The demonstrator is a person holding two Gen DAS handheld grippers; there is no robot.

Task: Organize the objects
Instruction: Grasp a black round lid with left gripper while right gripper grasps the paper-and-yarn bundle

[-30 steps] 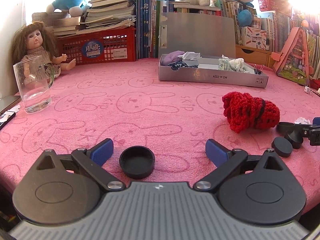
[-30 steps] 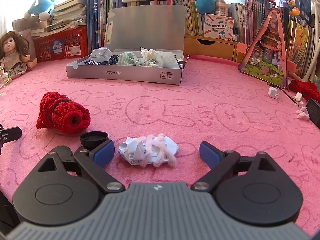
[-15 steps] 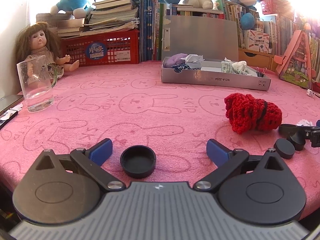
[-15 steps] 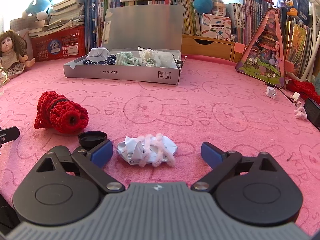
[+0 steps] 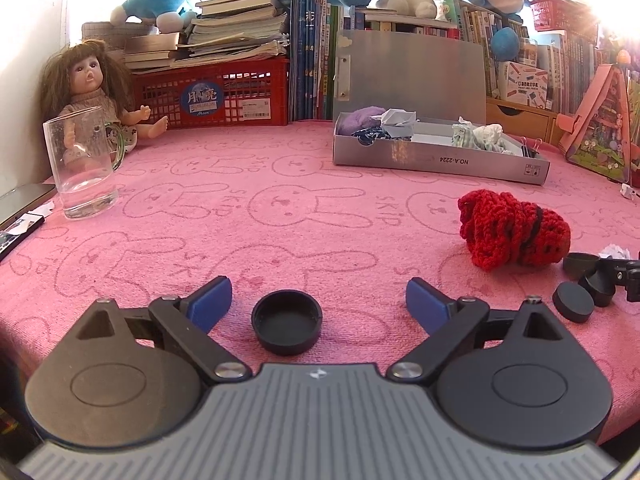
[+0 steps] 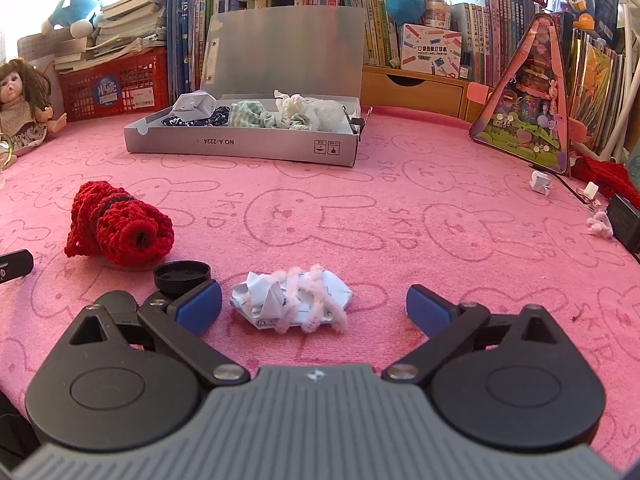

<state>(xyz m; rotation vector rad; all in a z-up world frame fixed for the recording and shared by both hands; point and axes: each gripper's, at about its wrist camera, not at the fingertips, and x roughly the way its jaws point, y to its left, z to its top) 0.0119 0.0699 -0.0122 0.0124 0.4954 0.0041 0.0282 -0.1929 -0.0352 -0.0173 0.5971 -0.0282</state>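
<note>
My left gripper is open, low over the pink cloth, with a black round cap lying between its fingers, nearer the left one. My right gripper is open around a crumpled paper wad with pink fuzzy wire. A red crocheted piece lies to the right of the left gripper; it also shows in the right wrist view. Another black cap sits by the right gripper's left finger. The open grey box holds cloth and paper bits.
A glass mug and a doll stand at the far left. Two small black caps lie right of the left gripper. A red basket, books and plush toys line the back. A pink triangular toy stands at right.
Both views have shifted slightly, with the scene sitting a little lower or closer. The cap and the paper wad stay between the open fingers; nothing was gripped.
</note>
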